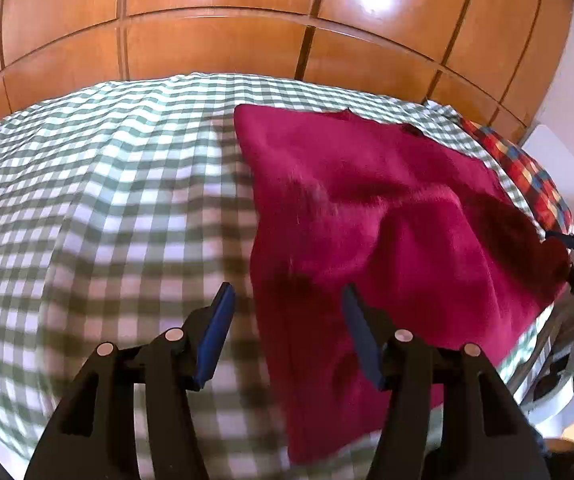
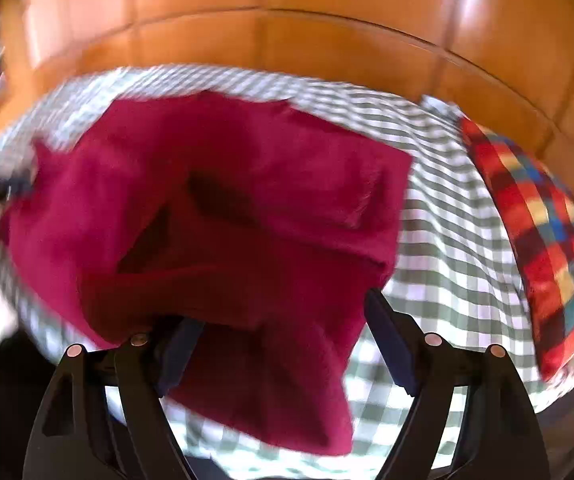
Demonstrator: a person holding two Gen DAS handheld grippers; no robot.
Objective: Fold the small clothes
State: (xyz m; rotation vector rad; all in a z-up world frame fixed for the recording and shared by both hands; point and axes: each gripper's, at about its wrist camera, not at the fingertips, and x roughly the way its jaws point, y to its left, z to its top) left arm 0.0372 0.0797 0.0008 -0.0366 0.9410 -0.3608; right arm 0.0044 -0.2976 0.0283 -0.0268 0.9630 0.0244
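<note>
Crimson fleece garment (image 1: 387, 216) lies part-folded on the green-checked bed (image 1: 107, 200), both grippers' jaws apart and empty; next, regrip an edge.

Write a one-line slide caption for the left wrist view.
Open left gripper above crimson garment on checked sheet.

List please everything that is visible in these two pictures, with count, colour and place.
garment: one, crimson, lying on the sheet, partly folded
checked sheet: one, green and white, covering the bed
plaid pillow: one, red, blue and yellow, at the right end of the bed
wooden panels: several, orange-brown, behind the bed
left gripper: one, black with blue pads, open above the garment's left edge
right gripper: one, black with blue pads, open, garment between its jaws
</note>
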